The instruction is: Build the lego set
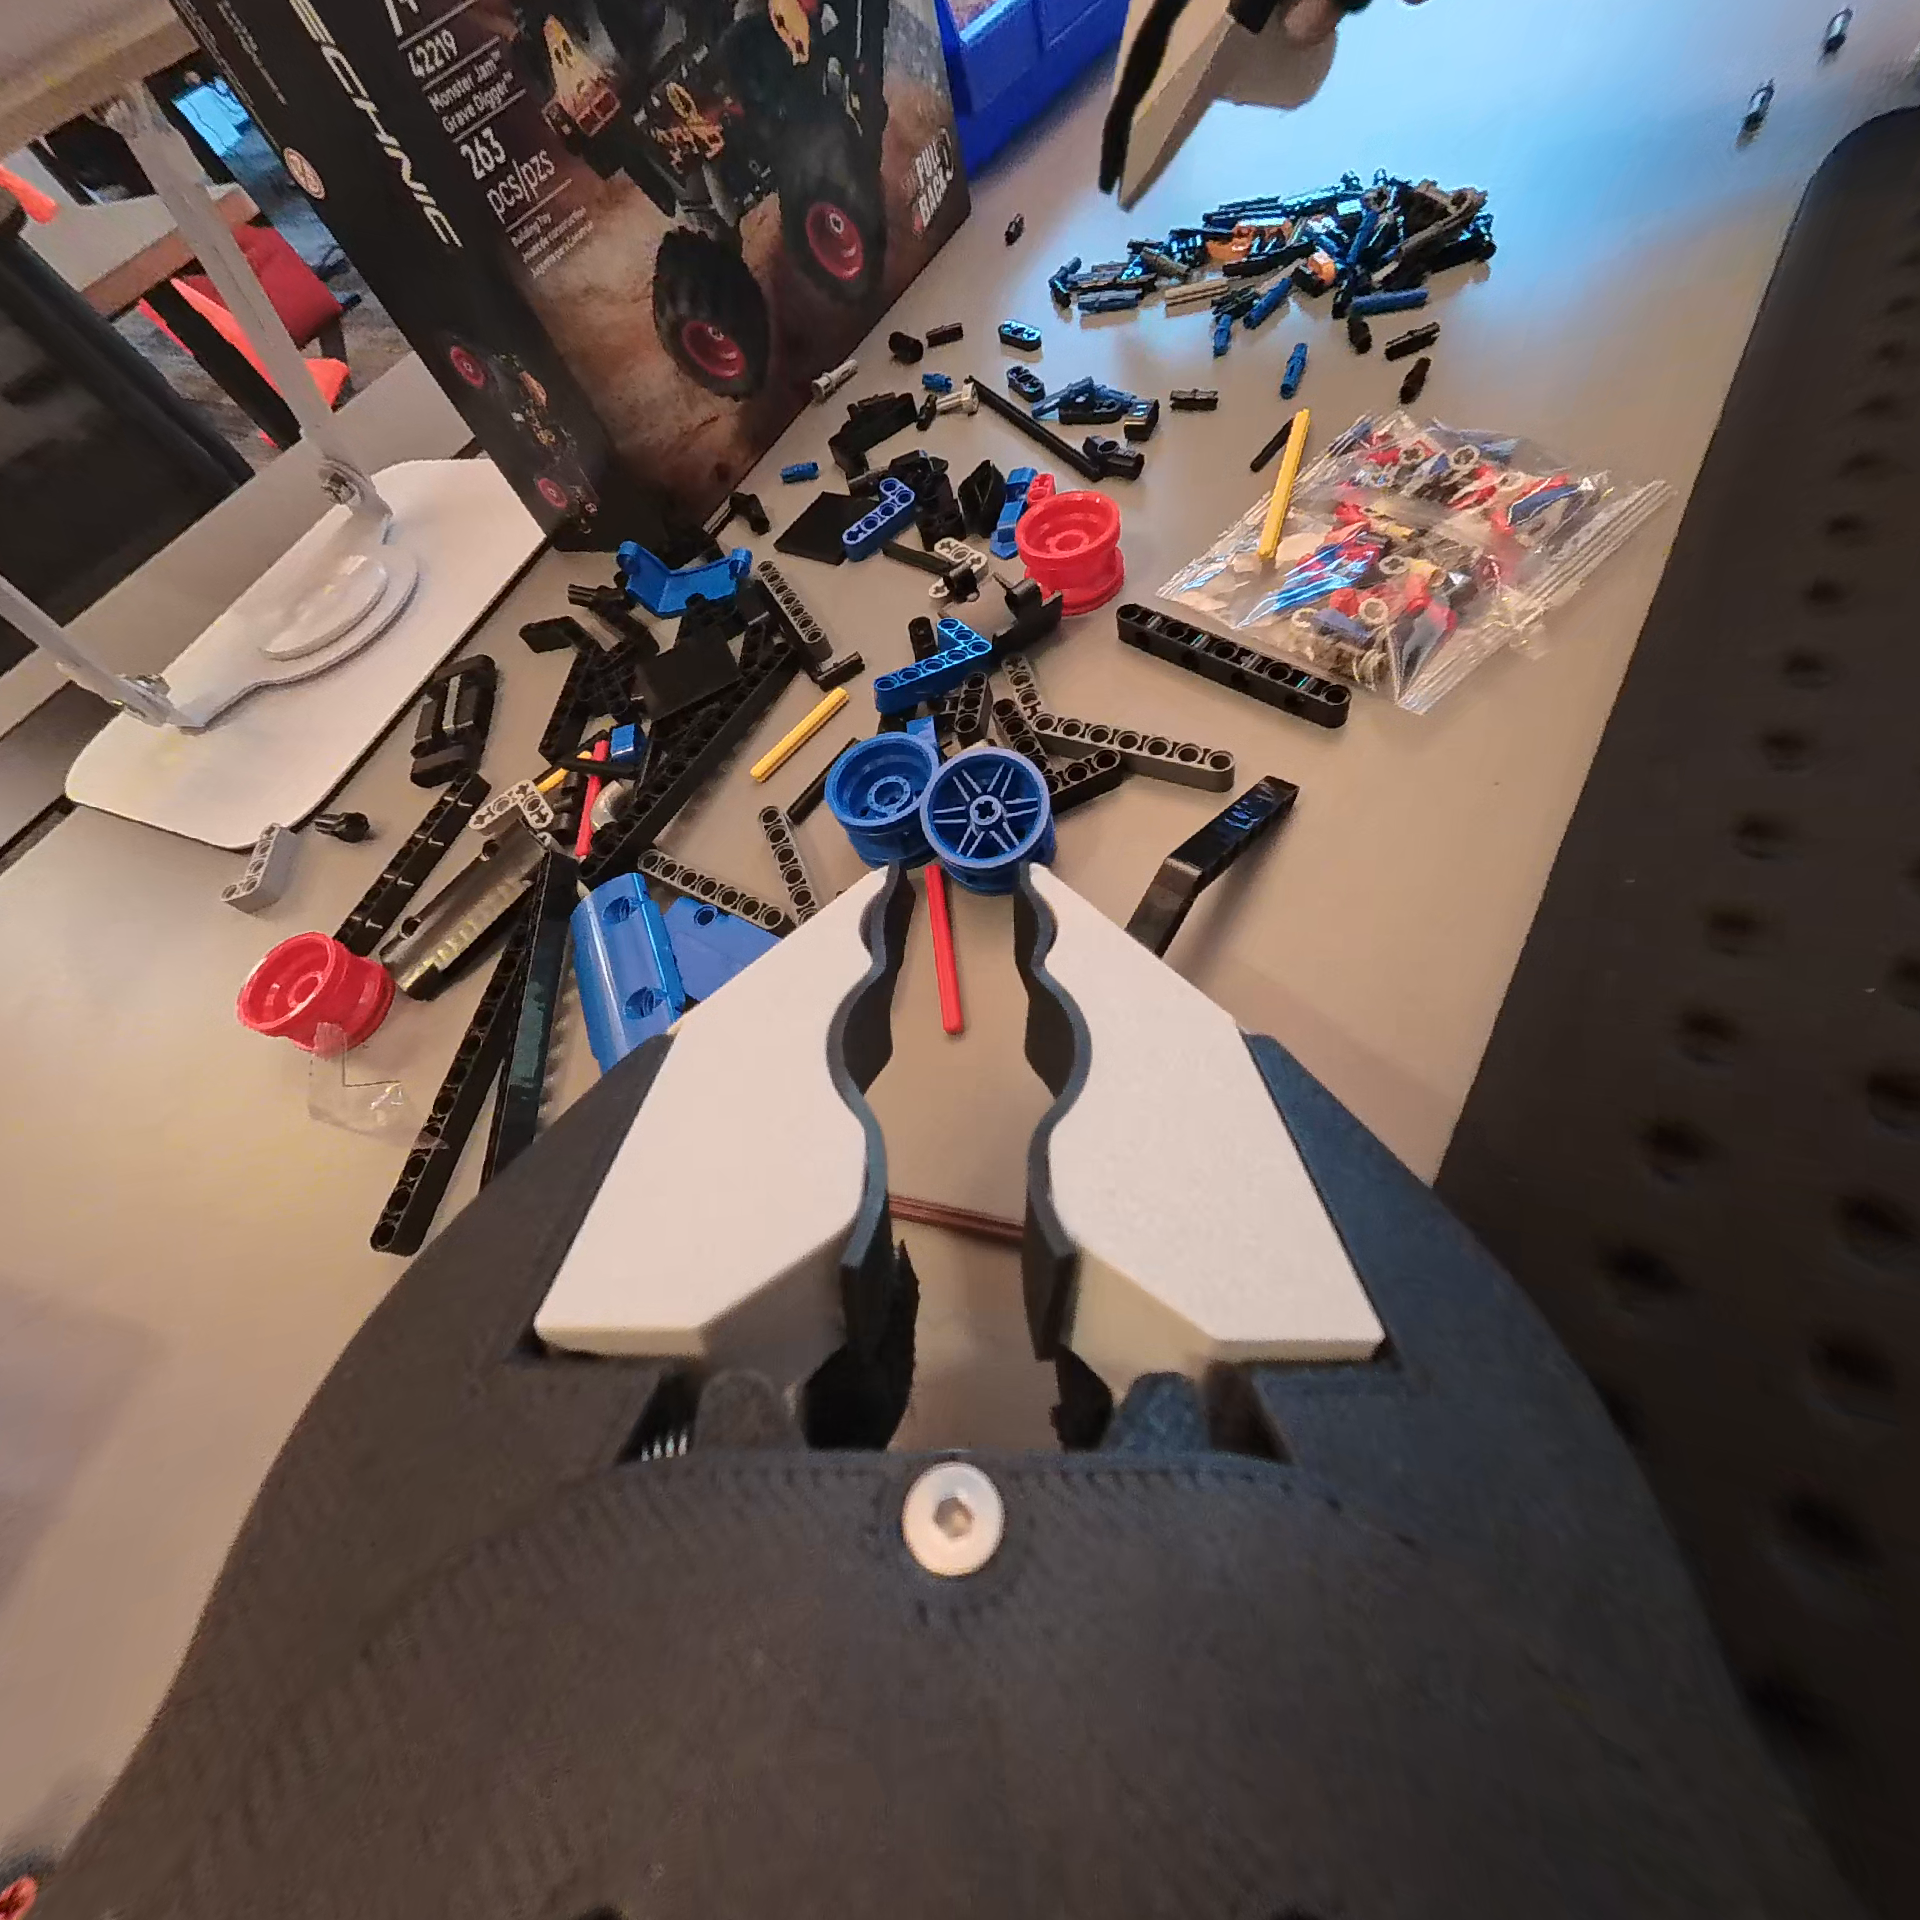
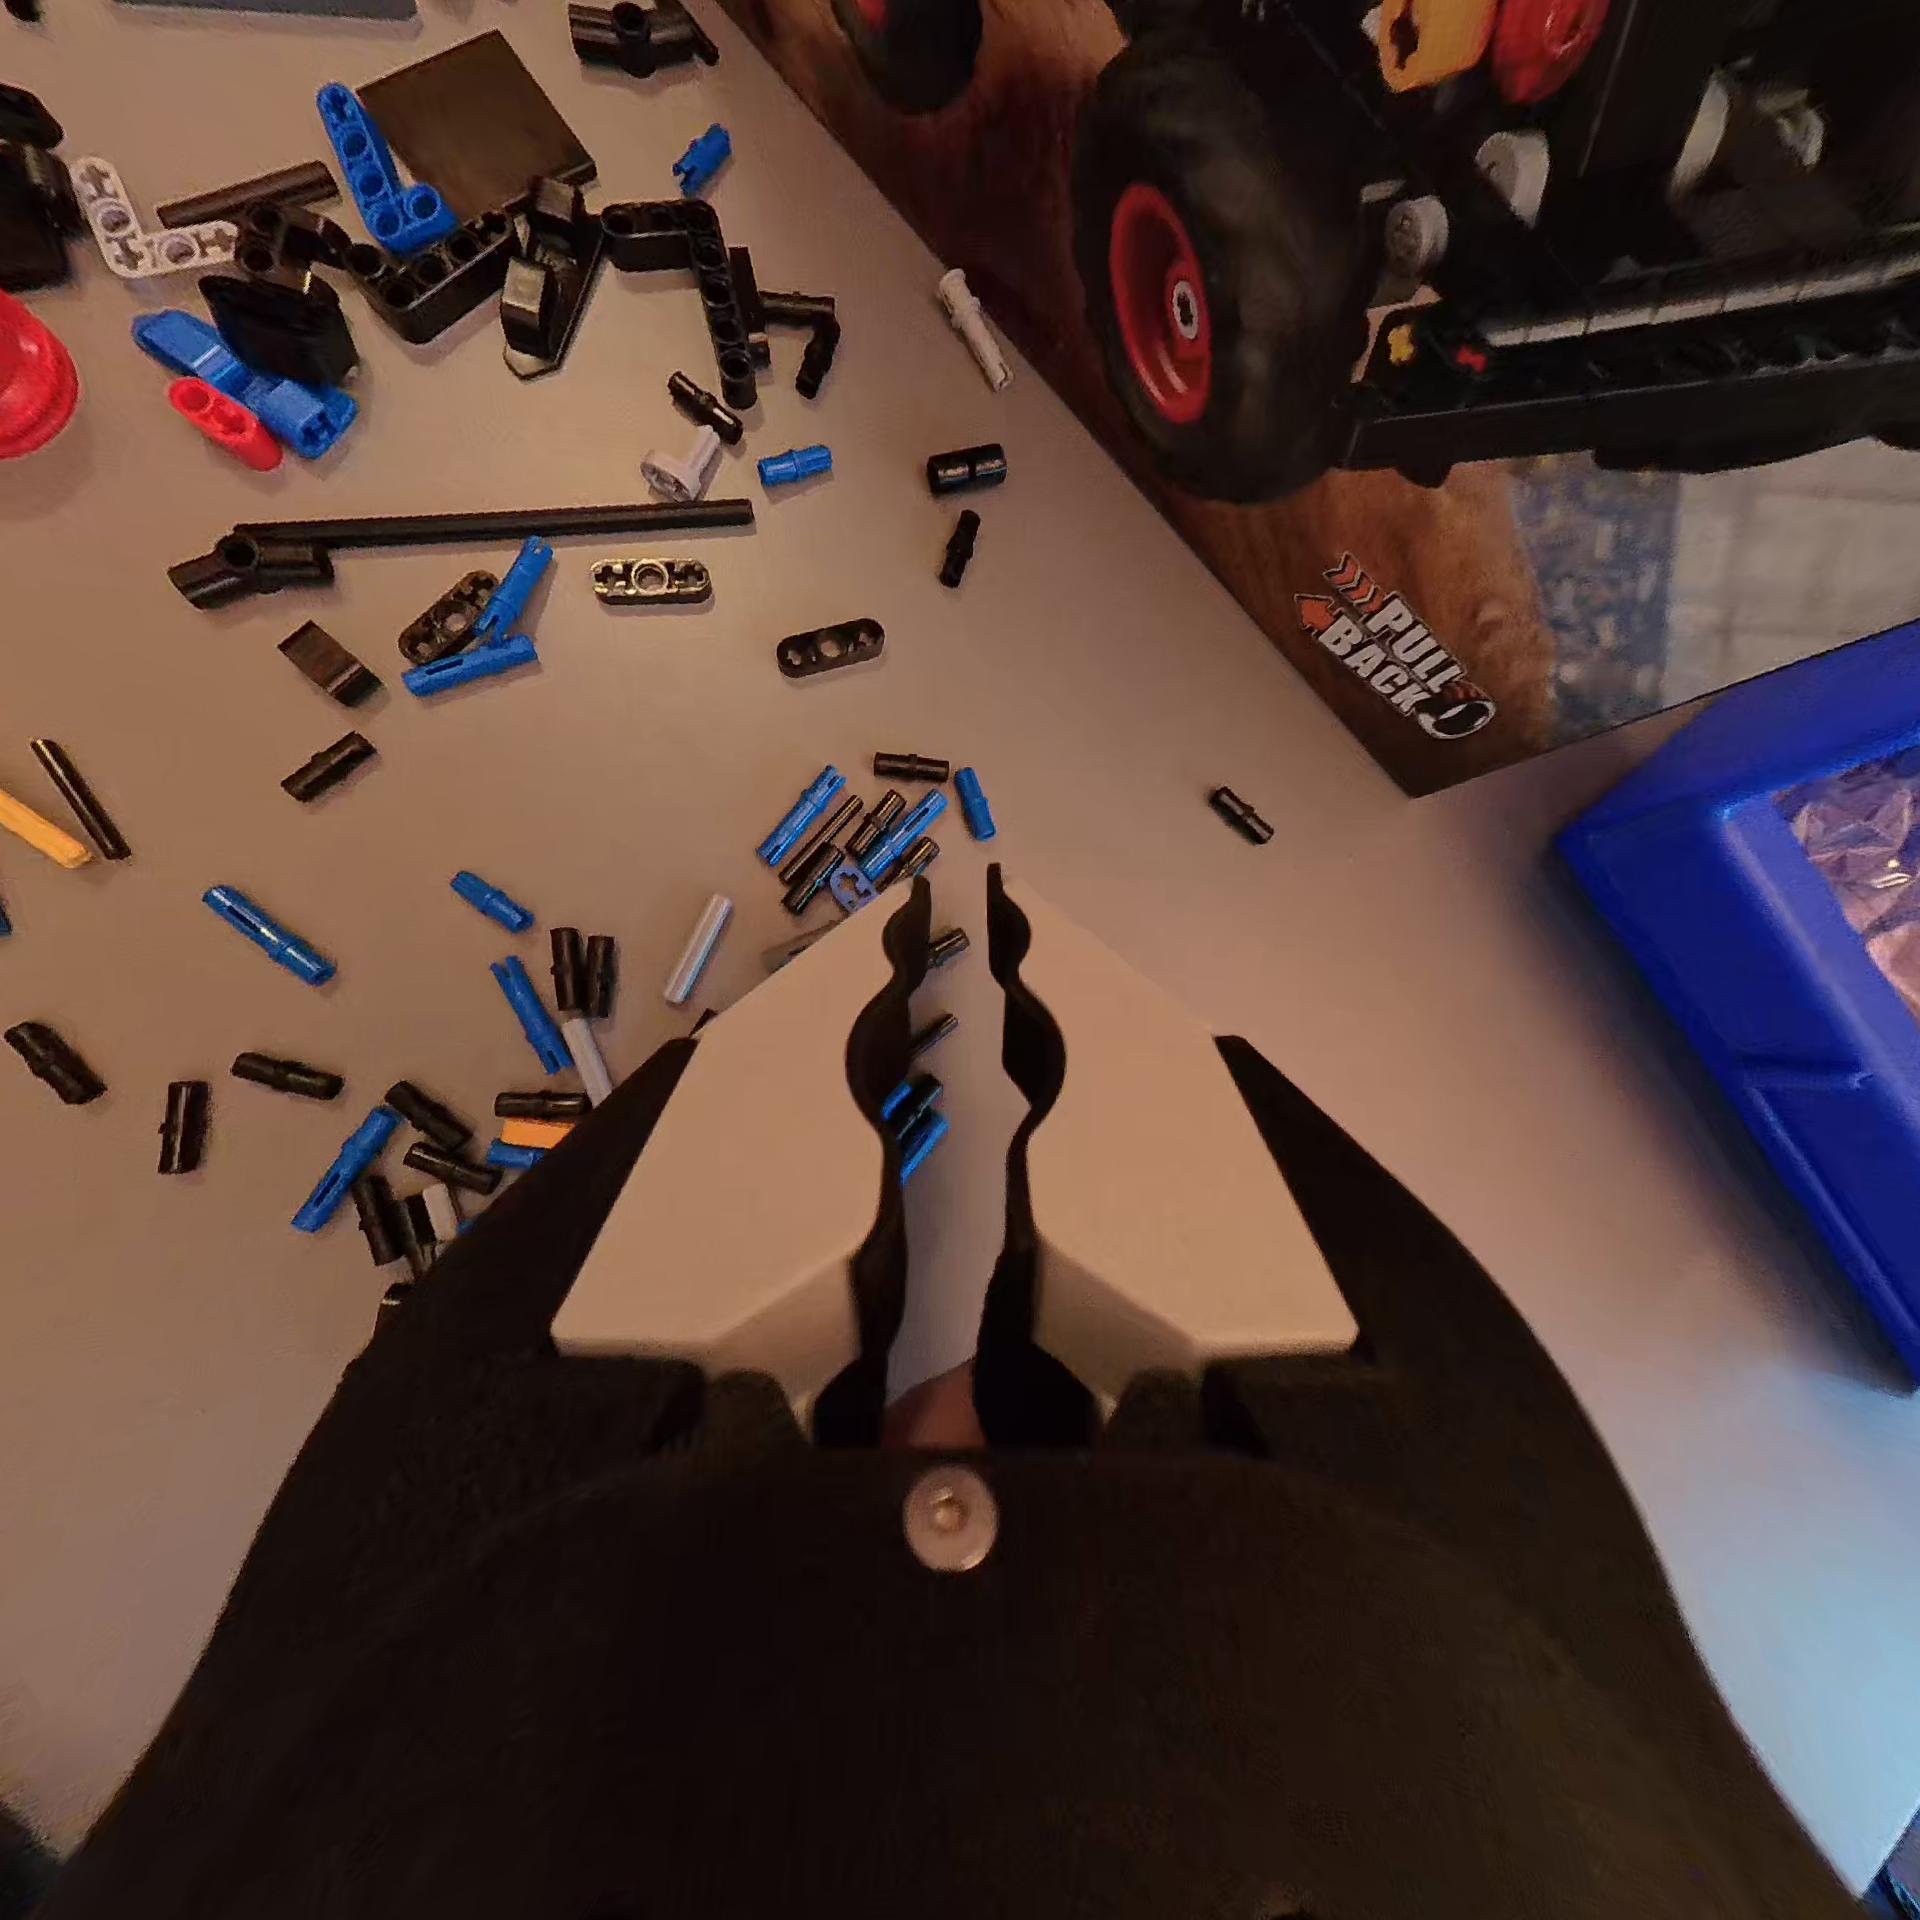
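Loose Lego Technic parts lie on a grey table [image 1: 1403, 935]. My left gripper [image 1: 966, 873] is open, its fingertips at the near side of a blue wheel rim [image 1: 987, 816] that stands next to a second blue rim [image 1: 883, 795]. A red axle [image 1: 943, 956] lies on the table between the fingers. My right gripper [image 2: 956, 883] is narrowly open and empty above a cluster of blue and black pins [image 2: 862, 821]. It also shows at the top of the left wrist view [image 1: 1174, 94], above the pin pile [image 1: 1320, 260].
The set's box [image 1: 644, 260] [image 2: 1455, 364] stands at the back, with a blue bin [image 1: 1029, 73] [image 2: 1766, 987] beside it. A clear bag of parts [image 1: 1403, 551] lies to the right. Red rims [image 1: 1070, 551] [image 1: 312, 997], black beams and a white stand base [image 1: 260, 675] are to the left. A dark perforated surface [image 1: 1714, 831] borders the table's right edge. The blue wheel rim [image 1: 987, 816] is about 5 cm from my left fingertips and 30 cm from my right.
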Tool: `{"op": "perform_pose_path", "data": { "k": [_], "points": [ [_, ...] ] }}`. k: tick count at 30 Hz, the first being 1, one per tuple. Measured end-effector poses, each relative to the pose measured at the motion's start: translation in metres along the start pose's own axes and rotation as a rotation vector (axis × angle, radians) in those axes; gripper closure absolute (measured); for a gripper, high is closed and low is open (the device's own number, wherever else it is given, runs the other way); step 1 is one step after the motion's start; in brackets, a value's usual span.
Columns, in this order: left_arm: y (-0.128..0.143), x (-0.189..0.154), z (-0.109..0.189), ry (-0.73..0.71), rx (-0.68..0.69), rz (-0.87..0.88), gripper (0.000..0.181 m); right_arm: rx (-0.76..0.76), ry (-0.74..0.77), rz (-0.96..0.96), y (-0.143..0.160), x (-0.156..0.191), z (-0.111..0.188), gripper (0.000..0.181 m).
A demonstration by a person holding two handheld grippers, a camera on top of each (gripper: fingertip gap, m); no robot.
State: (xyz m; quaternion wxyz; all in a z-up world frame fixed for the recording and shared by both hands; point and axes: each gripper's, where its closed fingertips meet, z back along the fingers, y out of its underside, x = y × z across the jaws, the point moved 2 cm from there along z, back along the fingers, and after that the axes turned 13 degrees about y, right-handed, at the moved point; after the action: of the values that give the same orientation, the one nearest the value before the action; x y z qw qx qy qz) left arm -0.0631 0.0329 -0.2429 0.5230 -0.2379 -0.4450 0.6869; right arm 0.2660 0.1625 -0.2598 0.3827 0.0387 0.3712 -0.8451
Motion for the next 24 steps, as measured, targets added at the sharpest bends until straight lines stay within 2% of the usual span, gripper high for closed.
{"op": "perform_pose_path", "data": {
  "k": [24],
  "points": [
    [-0.0006, 0.0001, -0.0005, -0.007, 0.002, -0.014, 0.164, 0.002, -0.001, 0.005, 0.0046, -0.0022, 0.0076, 0.172]
  ]
}}
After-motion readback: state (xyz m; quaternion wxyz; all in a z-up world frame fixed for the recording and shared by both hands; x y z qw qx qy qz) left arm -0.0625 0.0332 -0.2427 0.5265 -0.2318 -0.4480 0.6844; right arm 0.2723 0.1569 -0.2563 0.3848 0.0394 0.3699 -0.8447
